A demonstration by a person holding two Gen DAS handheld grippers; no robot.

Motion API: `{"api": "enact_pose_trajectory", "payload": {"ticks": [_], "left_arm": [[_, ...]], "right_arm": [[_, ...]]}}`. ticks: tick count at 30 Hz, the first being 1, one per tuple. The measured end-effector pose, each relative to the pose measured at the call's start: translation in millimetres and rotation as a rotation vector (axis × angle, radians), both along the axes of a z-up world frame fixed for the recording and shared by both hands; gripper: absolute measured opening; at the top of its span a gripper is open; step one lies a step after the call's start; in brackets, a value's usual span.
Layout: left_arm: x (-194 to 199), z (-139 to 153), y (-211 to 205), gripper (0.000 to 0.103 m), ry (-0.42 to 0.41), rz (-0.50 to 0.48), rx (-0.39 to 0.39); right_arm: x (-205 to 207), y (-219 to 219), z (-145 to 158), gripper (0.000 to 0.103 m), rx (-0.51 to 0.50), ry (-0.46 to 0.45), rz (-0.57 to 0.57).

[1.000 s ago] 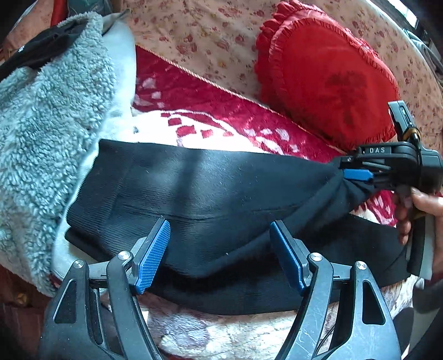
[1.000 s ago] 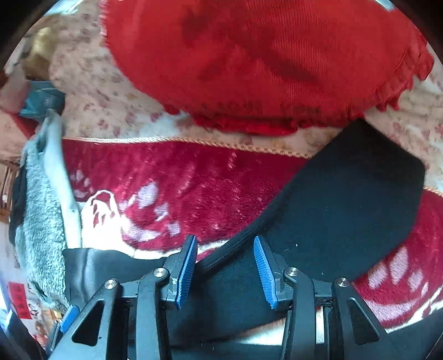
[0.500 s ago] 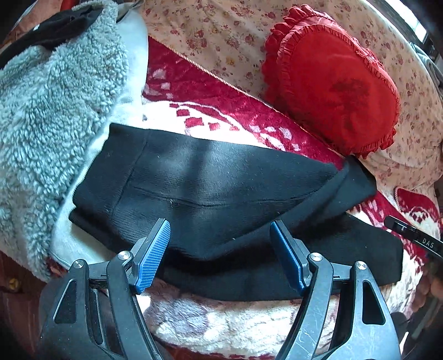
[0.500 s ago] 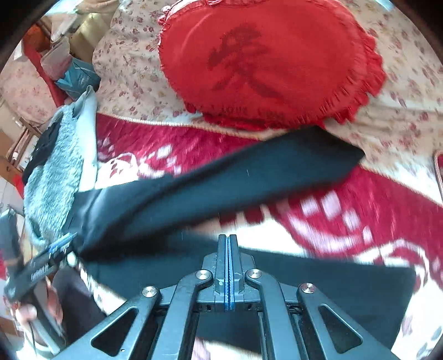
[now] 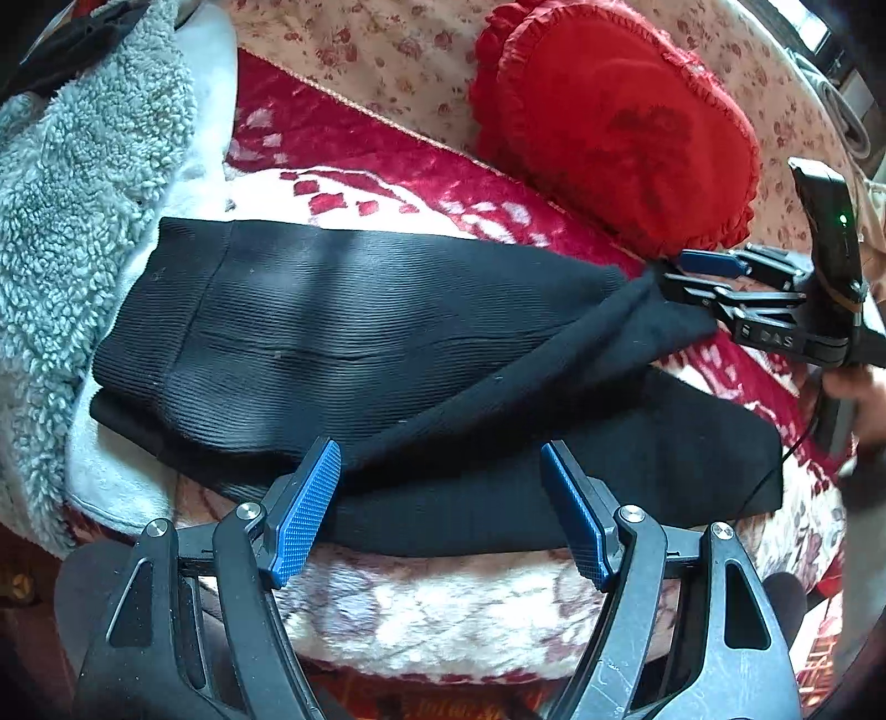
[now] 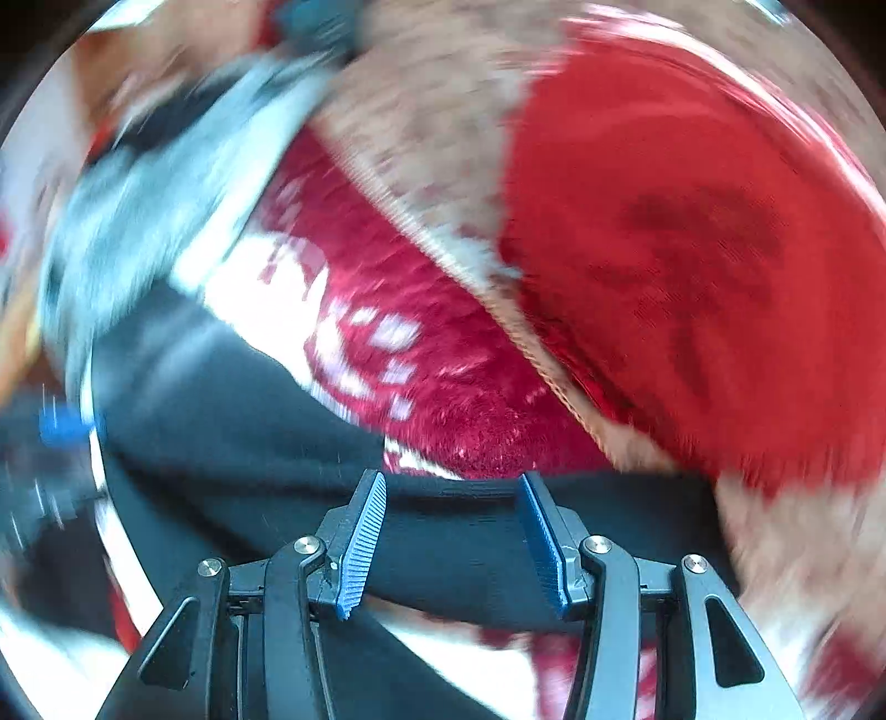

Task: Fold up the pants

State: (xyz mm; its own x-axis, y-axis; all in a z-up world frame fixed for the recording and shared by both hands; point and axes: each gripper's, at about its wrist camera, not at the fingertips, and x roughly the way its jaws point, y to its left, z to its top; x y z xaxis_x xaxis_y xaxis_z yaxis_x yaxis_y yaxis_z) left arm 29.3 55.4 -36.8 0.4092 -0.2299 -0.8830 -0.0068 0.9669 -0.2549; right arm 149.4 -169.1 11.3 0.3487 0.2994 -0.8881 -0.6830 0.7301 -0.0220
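The pants [image 5: 354, 343], black and ribbed, are laid across a red-and-white blanket [image 5: 387, 166], with their upper layer folded over the lower one. Their left end is set against a grey fleece [image 5: 83, 183]; a floral cover [image 5: 387, 50] and a red cushion [image 5: 620, 122] are seen behind.

The left gripper [image 5: 440, 498] is held over the near edge of the pants with its jaws spread wide. Nothing is held between the blue pads [image 5: 310, 498]; whether the left pad touches the cloth cannot be told.

The right gripper [image 5: 673, 274] is seen at the far right of the left wrist view, pointed at the tapered tip of the folded layer, with a hand [image 5: 855, 387] behind it. In its own blurred view the right gripper [image 6: 451, 531] is shown with its jaws opening. The hem of the pants [image 6: 454, 498] is stretched across the gap between the pads [image 6: 362, 543], and no pressing on it is seen. Beyond the hem, the blanket [image 6: 443, 399] and the cushion [image 6: 692, 249] are shown smeared by motion.
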Motion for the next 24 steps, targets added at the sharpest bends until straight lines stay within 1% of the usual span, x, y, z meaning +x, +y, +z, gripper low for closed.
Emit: {"api": "enact_pose_trajectory", "payload": {"ticks": [3, 5, 8, 11, 15, 17, 19, 20, 21, 22, 24], "left_arm": [[7, 1, 3, 0.075, 0.009, 0.012, -0.002], [12, 3, 0, 0.075, 0.008, 0.012, -0.005], [18, 2, -6, 0.075, 0.018, -0.002, -0.009], [22, -3, -7, 0.075, 0.045, -0.007, -0.007], [28, -9, -7, 0.075, 0.058, 0.005, -0.004], [30, -10, -7, 0.075, 0.060, 0.009, -0.004], [31, -11, -8, 0.075, 0.059, 0.011, -0.005], [31, -11, -8, 0.075, 0.059, 0.012, -0.006], [31, -11, -7, 0.075, 0.059, 0.013, -0.008], [30, -11, -6, 0.075, 0.060, 0.014, -0.012], [29, -8, -4, 0.075, 0.062, 0.014, -0.034]], "right_arm": [[7, -2, -10, 0.048, -0.096, 0.022, 0.136], [16, -5, -17, 0.049, -0.124, 0.040, 0.183], [34, -1, -34, 0.049, -0.143, 0.108, 0.252], [42, 6, -46, 0.050, -0.146, 0.153, 0.315], [49, 9, -53, 0.049, -0.124, 0.200, 0.345], [49, 10, -54, 0.042, -0.121, 0.218, 0.358], [42, 13, -52, 0.023, -0.123, 0.221, 0.385], [34, 17, -52, 0.018, -0.140, 0.201, 0.404], [27, 21, -51, 0.009, -0.159, 0.177, 0.420], [19, 24, -50, 0.004, -0.175, 0.155, 0.426], [4, 26, -48, 0.004, -0.195, 0.111, 0.409]]}}
